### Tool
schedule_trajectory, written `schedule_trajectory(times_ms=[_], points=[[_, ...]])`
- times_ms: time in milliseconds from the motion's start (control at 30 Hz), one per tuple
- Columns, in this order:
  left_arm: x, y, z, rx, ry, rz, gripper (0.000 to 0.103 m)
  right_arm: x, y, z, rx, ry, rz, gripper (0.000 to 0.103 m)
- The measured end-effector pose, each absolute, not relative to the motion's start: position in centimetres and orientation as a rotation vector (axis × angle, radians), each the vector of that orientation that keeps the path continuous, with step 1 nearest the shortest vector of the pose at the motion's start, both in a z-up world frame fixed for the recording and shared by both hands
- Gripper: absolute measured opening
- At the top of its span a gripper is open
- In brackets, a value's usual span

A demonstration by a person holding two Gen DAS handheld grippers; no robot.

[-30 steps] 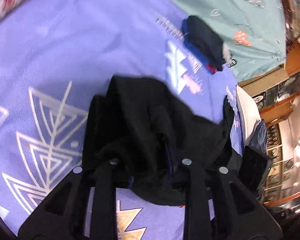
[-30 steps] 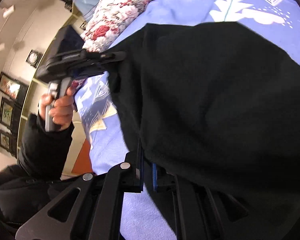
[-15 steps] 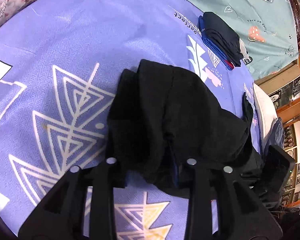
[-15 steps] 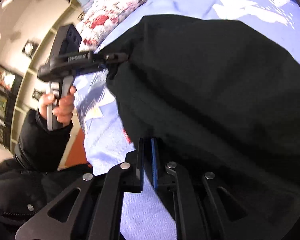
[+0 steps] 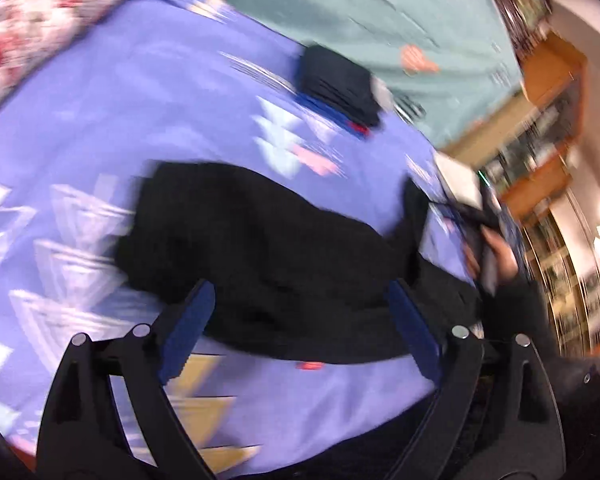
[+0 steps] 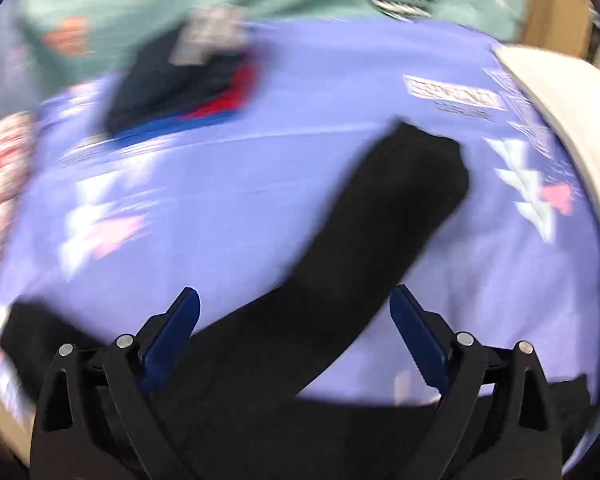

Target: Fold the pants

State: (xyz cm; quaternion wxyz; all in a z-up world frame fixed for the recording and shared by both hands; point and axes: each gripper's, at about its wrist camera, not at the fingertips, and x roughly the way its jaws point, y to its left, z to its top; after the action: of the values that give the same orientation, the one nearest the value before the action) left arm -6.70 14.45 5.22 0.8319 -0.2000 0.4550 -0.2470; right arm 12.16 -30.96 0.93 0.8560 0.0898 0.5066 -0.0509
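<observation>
1. Here, my left gripper (image 5: 300,312) hung over the black pants (image 5: 268,256), its jaws opening wide, the blue pads (image 5: 188,320) standing clear on either side of the cloth and pressing on nothing.
2. My right gripper (image 6: 294,320) was likewise opening, jaws spread far apart; a strip of the pants (image 6: 380,220) ran up between them, yet neither pad touched it.
3. The pants lay in a dark heap on the purple bedsheet (image 5: 132,92), which bore white and yellow triangle prints.
4. In the right wrist view one leg stretched slantwise across the sheet, its end pointing toward the upper right, while the rest bunched low in the frame under my gripper.
5. In the left wrist view the heap sat in the middle of the sheet, with a narrow flap sticking up at its right side.
6. My right hand (image 5: 496,256), in a black sleeve, showed at the right edge of the left wrist view, wrapped round its gripper's handle, near the pants' right end.
7. A folded stack of dark clothes (image 5: 340,88), with blue and red edges, rested farther back on the sheet, well apart from the pants.
8. Behind that lay a green blanket (image 5: 380,12), and a flowered pillow (image 5: 32,28) sat at the sheet's upper left.
9. Both views were smeared with blur, so finer detail of the folds could not be made out.
</observation>
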Motion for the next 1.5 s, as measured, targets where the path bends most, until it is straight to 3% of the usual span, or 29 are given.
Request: schedule_trajectory(times_ms=[100,167,233,333,533,633,733,767,800,867,933,1000,1133,1267,1333,1367,1400,1433,1467,1500], points=[[-5.8,9.7,3.5,-0.355,1.029,-0.595,0.09,16.8,-29.1,-1.6,-0.035,1.115,-0.247,0.095],[-5.2,7.6,2.2,-0.319,1.07,-0.61,0.09,18.2,-28.1,-4.2,-0.17,1.189,-0.293,0.062],[-4.9,6.5,1.3,-0.294,1.098,-0.619,0.09,16.4,-28.9,-5.3,-0.148,1.217,-0.23,0.008],[-4.4,6.6,0.4,-0.299,1.117,-0.639,0.09,13.2,-30.9,-2.9,-0.086,1.175,-0.175,0.006],[-3.5,6.6,-0.4,-0.322,1.15,-0.682,0.09,-3.9,-38.3,4.8,0.218,0.942,-0.141,0.003],[-3.4,6.3,-0.4,-0.3,1.167,-0.697,0.09,-13.3,-38.8,2.8,0.379,0.97,-0.132,0.004],[-2.7,5.5,-0.5,-0.267,1.188,-0.691,0.09,-16.2,-39.4,-0.6,0.479,1.034,-0.139,0.006],[-2.5,5.3,-0.5,-0.257,1.199,-0.683,0.09,-16.6,-38.4,-1.5,0.466,1.049,-0.153,0.011],[-2.4,5.1,-0.5,-0.25,1.205,-0.678,0.09,-16.5,-38.0,-1.5,0.422,1.039,-0.196,0.03],[-2.6,4.8,-0.4,-0.237,1.207,-0.667,0.09,-16.2,-37.2,-0.2,0.266,0.98,-0.293,0.055],[-2.9,4.7,-0.2,-0.237,1.203,-0.663,0.09,-15.8,-35.2,1.6,0.048,0.916,-0.37,0.065],[-3.1,5.0,-0.3,-0.252,1.196,-0.66,0.09,-14.9,-33.0,3.2,-0.158,0.854,-0.398,0.066],[-3.3,5.1,-0.5,-0.264,1.194,-0.647,0.09,-12.5,-30.1,4.3,-0.26,0.84,-0.241,0.066],[-3.5,5.2,-0.4,-0.257,1.194,-0.646,0.09,-8.5,-27.8,1.9,-0.388,0.915,-0.161,0.066],[-3.4,5.2,-0.4,-0.26,1.196,-0.645,0.09,-5.8,-28.9,-1.1,-0.395,1.025,-0.192,0.065],[-3.5,5.2,-0.4,-0.258,1.196,-0.645,0.09,-5.0,-29.8,-2.3,-0.381,1.075,-0.208,0.054],[-3.6,5.2,-0.4,-0.255,1.195,-0.646,0.09,-4.3,-30.8,-3.6,-0.365,1.134,-0.219,0.031],[-3.7,5.2,-0.4,-0.253,1.194,-0.648,0.09,-4.1,-31.5,-4.3,-0.344,1.171,-0.214,0.018],[-3.7,5.3,-0.5,-0.254,1.195,-0.651,0.09,-4.2,-32.4,-4.8,-0.299,1.19,-0.194,0.015],[-3.7,5.4,-0.6,-0.257,1.196,-0.653,0.09,-4.7,-33.1,-4.6,-0.27,1.177,-0.199,0.003]])
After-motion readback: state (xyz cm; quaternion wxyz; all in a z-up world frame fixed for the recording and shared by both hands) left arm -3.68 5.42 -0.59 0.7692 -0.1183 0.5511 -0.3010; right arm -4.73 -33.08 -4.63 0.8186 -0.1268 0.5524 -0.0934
